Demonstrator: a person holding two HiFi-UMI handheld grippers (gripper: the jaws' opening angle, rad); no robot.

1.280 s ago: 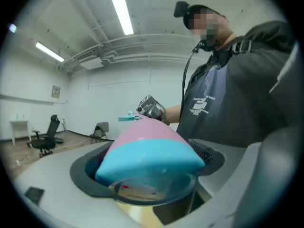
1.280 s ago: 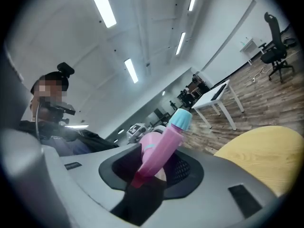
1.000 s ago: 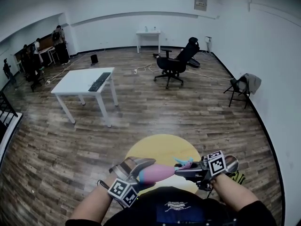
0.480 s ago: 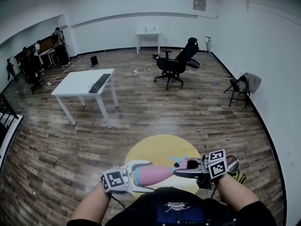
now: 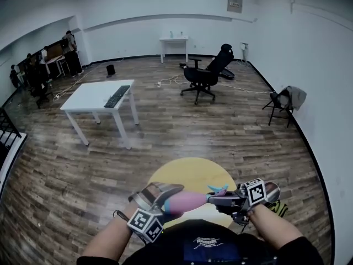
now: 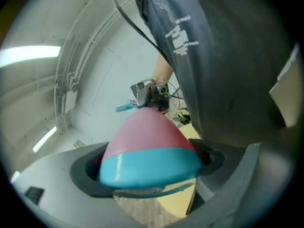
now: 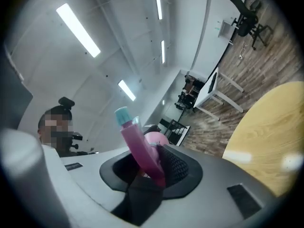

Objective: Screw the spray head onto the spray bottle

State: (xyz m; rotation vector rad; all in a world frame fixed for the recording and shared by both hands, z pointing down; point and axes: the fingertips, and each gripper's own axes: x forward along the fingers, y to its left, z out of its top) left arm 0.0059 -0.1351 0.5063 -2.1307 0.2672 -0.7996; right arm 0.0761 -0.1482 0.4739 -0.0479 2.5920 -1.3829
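Note:
The spray bottle (image 5: pixel 185 201), pink with a blue base, lies level over the near rim of the yellow round table (image 5: pixel 193 173). My left gripper (image 5: pixel 167 199) is shut on its blue base (image 6: pixel 148 164). The pink spray head (image 5: pixel 218 192) with its teal nozzle (image 7: pixel 122 113) sits at the bottle's neck. My right gripper (image 5: pixel 223 199) is shut on the spray head (image 7: pixel 141 151); its jaws have just been closing with the head between them. In the left gripper view the right gripper (image 6: pixel 148 94) shows beyond the bottle's tip. The thread itself is hidden.
A white table (image 5: pixel 88 99) with a keyboard stands at the left, an office chair (image 5: pixel 207 73) at the back, a folding chair (image 5: pixel 285 101) with a garment by the right wall. People stand at desks far left (image 5: pixel 38 70). My body is just behind the grippers.
The left gripper rolled one way half a second ago and has rolled back, turning the bottle. The right gripper kept its place at the spray head.

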